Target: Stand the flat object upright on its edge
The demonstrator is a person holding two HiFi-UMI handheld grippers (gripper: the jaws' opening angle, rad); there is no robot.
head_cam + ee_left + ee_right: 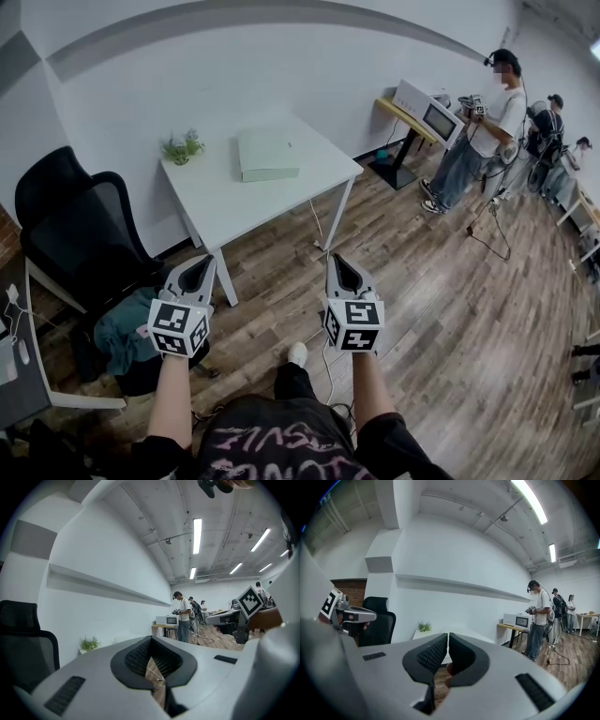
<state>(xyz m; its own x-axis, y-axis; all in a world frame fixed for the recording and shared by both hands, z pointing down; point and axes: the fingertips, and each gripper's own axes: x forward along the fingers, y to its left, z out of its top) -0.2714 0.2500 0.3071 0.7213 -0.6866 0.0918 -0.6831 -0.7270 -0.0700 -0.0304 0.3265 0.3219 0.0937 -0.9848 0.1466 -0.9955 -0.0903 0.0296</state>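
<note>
chair (70, 220): black, far left, beside the tabletop and clear of the work
left hand-held gripper (200, 269): clenched on nothing, jaws pressed together with only floor seen through the notch; held level over the wood floor, well short of the tabletop
plant (182, 146): small, green, at the tabletop's back left corner, near the flat object but apart from it
tabletop (225, 197): white, otherwise bare
flat object (267, 155): pale green, rectangular, lying flat towards the back of the tabletop, right of the plant; neither gripper touches it
handling: it looks thin, stiff and probably light, with a smooth top that may slip under the pads; whether it is a box or a board I cannot tell
where to hold: likely a pinch on one long edge to tip it up onto the opposite edge, with the other gripper steadying the face, since a narrow edge could topple
right hand-held gripper (339, 264): clenched and empty, jaws meeting, level with the left one and equally far from the tabletop
person (478, 131): standing far right by a microwave (427, 112), uninvolved
</note>
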